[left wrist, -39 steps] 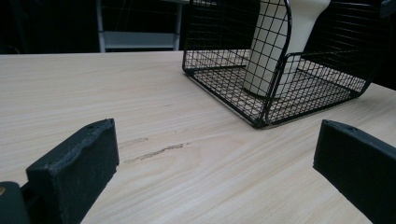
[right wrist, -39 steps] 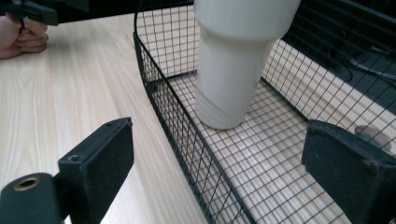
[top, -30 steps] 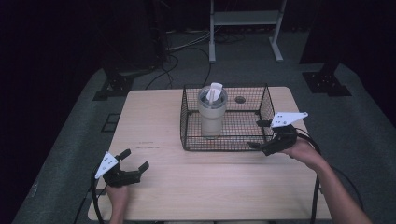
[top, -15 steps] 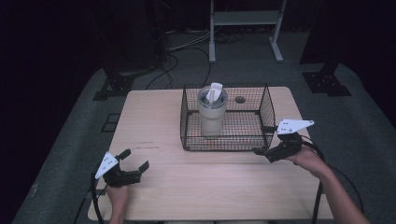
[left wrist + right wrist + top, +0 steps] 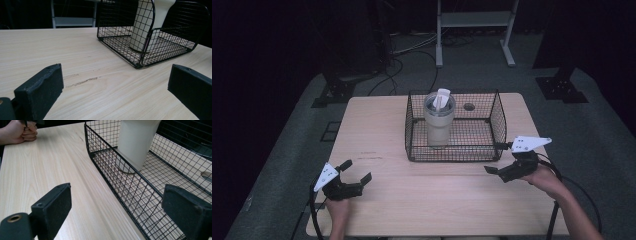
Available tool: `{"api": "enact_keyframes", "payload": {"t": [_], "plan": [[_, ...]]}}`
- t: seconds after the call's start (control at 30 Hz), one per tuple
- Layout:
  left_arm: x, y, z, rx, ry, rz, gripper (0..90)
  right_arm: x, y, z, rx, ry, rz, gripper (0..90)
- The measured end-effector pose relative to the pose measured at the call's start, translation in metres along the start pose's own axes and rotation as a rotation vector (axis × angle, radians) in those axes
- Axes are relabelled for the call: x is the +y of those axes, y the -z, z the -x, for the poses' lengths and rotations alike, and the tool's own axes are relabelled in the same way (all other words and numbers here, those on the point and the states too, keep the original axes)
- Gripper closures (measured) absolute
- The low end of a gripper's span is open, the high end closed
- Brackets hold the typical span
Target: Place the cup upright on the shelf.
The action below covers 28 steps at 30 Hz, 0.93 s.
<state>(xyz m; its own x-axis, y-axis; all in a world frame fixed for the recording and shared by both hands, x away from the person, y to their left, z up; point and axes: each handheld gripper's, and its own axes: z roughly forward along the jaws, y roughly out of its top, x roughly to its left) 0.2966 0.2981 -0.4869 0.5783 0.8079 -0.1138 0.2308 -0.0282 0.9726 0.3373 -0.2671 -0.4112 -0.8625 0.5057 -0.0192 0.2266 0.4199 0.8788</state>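
A black wire basket (image 5: 492,131) stands at the middle back of the wooden table (image 5: 377,130). Inside it a cream tumbler (image 5: 439,122) stands upright, with a white flap raised on its lid. My right gripper (image 5: 495,158) is open just off the basket's front right corner, apart from the wire. In the right gripper view the basket's wall (image 5: 117,182) runs ahead between the spread jaws, and the tumbler (image 5: 136,142) stands behind it. My left gripper (image 5: 357,171) is open and empty at the front left. In its view the basket (image 5: 150,50) and tumbler (image 5: 147,27) lie ahead.
A round hole (image 5: 469,106) in the tabletop shows through the basket's back right part. The person's other hand (image 5: 18,131) rests at the far table edge in the right gripper view. Behind the table are a white frame (image 5: 474,20) and floor cables (image 5: 412,47).
My right gripper has drawn back from the basket's front right corner, toward the right and the person's side. The left gripper, basket and tumbler have stayed put.
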Motion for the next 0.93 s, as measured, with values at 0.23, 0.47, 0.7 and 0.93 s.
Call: {"api": "enact_keyframes", "payload": {"t": [0.23, 0.47, 0.7, 0.93], "plan": [[0.0, 0.0, 0.0, 0.0, -0.004, -0.002, 0.0, -0.01, 0.005, -0.003, -0.001, -0.017, 0.003, 8.6], [0.0, 0.0, 0.001, 0.001, -0.005, -0.005, 0.0, -0.021, 0.005, -0.008, -0.001, -0.019, 0.006, 8.7], [0.0, 0.0, 0.001, 0.0, -0.006, -0.005, 0.0, -0.032, 0.006, -0.013, 0.0, -0.052, 0.016, 8.6], [0.0, -0.001, 0.002, -0.001, -0.014, -0.01, 0.0, -0.04, 0.008, -0.018, 0.001, -0.059, 0.022, 8.6]]}}
